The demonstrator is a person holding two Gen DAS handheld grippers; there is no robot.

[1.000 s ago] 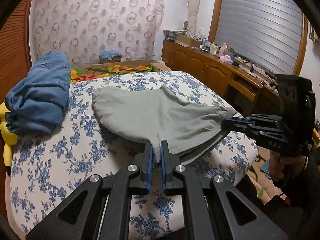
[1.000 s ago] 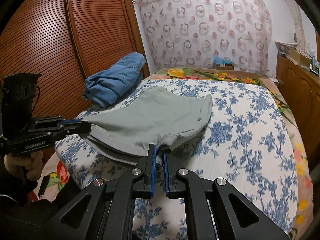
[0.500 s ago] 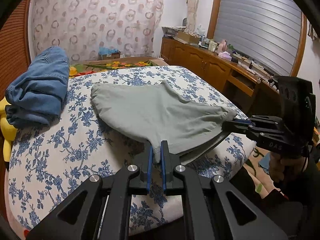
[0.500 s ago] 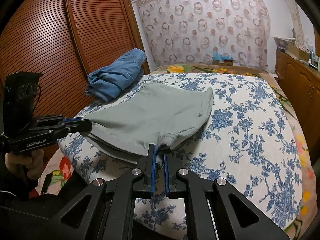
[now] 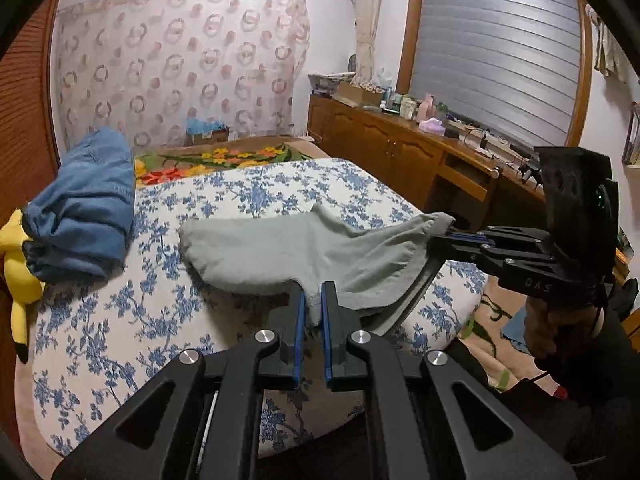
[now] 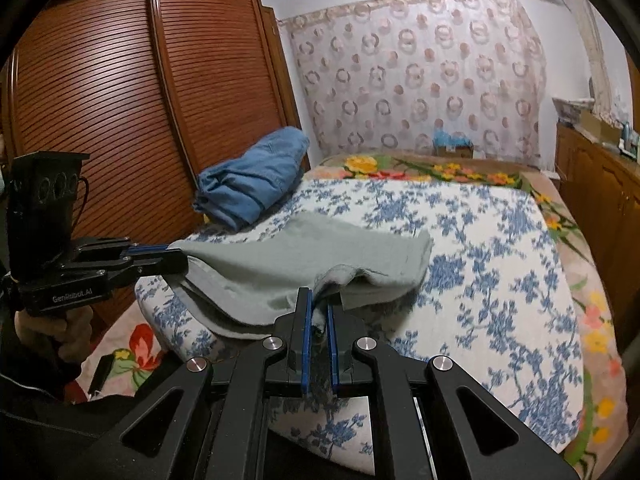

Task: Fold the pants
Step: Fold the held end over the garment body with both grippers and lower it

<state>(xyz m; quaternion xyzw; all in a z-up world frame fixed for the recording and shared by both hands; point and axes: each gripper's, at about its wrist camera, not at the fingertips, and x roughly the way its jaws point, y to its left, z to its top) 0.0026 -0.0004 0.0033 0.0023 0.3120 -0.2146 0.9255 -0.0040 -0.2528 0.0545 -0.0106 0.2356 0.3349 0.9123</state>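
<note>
Both grippers have lifted the near edge of the grey pants (image 5: 288, 256) up off the bed (image 5: 120, 320). From the left wrist, the left gripper (image 5: 313, 312) is pinched tight on the cloth. From the right wrist, the right gripper (image 6: 318, 316) is clamped on its corner, with the pants' far part lying on the bed.

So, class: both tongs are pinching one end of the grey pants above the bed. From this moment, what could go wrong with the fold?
1. The left tongs and right tongs each pinch only a small bit of the grey pants; the cloth might slip out.
2. The layers hang unevenly between the two grips, so the fold could land crooked.
3. The held end is near the edge of the bed; if released, it may slide off.
</note>
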